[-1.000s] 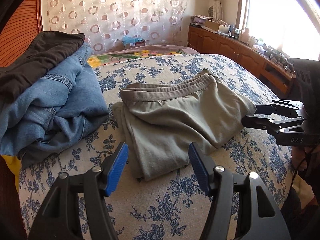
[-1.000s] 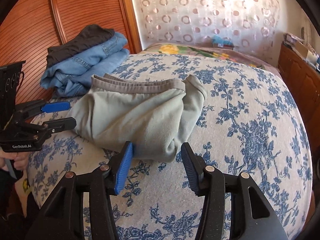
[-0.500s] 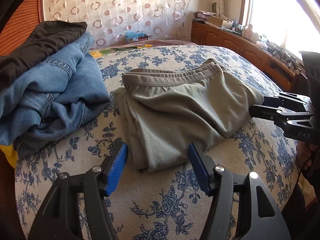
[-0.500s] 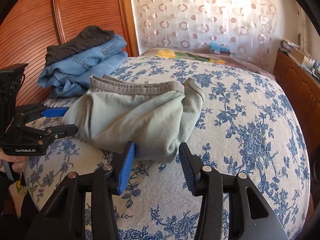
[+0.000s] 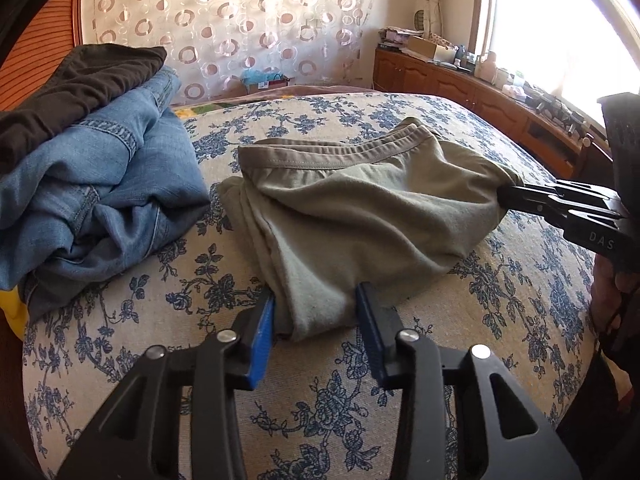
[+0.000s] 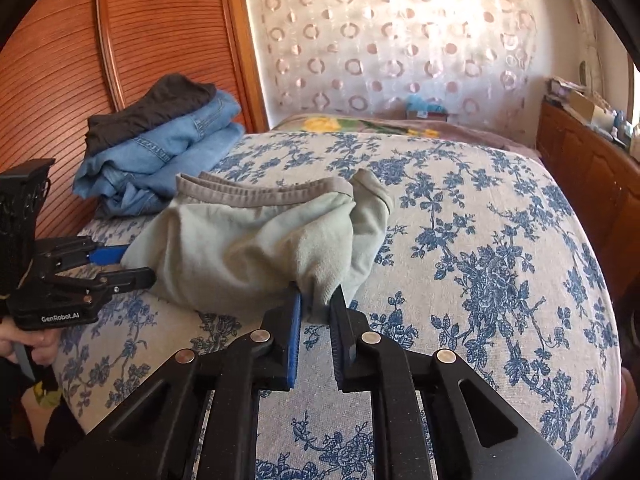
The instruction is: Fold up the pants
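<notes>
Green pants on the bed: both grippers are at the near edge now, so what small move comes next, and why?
Probably lift both corners together. The right gripper, jaws closing, already pinches a bunched corner of the green pants. The left gripper is closing with the other corner between its fingers. Let it finish first.

My left hand-held gripper [image 5: 316,320], at the bottom of the frame, is black plastic with blue pads [image 5: 262,340] and round silver screws. My right hand-held gripper [image 6: 316,312] is built the same. Seen side-on, one body reads "DAS" at right, the other "GenRobot.AI" at lower left.
</notes>
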